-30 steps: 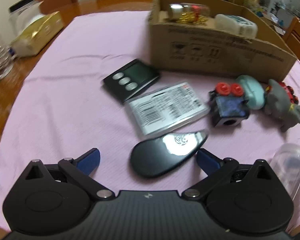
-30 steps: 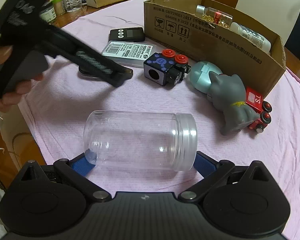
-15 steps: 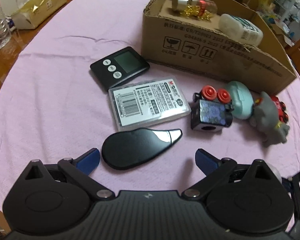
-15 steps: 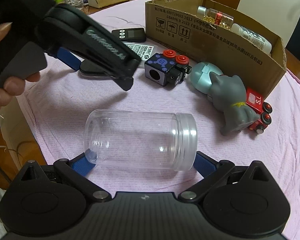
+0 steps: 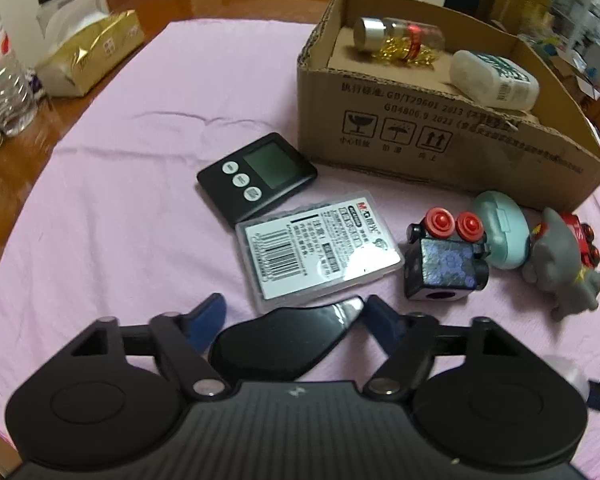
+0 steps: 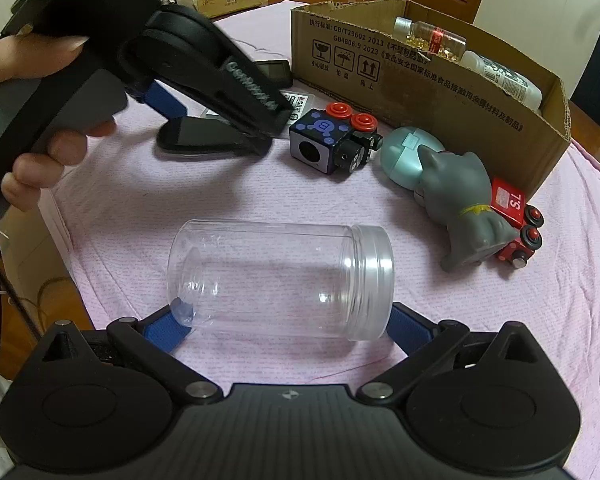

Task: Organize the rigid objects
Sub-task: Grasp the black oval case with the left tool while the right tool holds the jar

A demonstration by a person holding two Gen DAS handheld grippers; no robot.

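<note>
A black teardrop-shaped object [image 5: 284,340] lies on the pink cloth between the fingers of my left gripper [image 5: 294,316], which is open around it. In the right wrist view the left gripper [image 6: 204,120] hangs over the same object [image 6: 196,138]. A clear plastic jar [image 6: 280,280] lies on its side between the fingers of my right gripper [image 6: 284,326], which is open around it. A cardboard box [image 5: 440,148] at the back holds a pill bottle [image 5: 400,40] and a white bottle [image 5: 494,80].
On the cloth lie a black timer [image 5: 256,178], a plastic card case [image 5: 320,248], a blue cube toy [image 5: 446,264], a teal egg-shaped case [image 5: 500,236], a grey cat figure [image 5: 560,276] and a red toy train [image 6: 516,220]. A gold tissue pack [image 5: 88,56] sits far left.
My left gripper has moved forward and down over the black teardrop object, which now lies between its fingers. The right gripper and jar have not moved.
</note>
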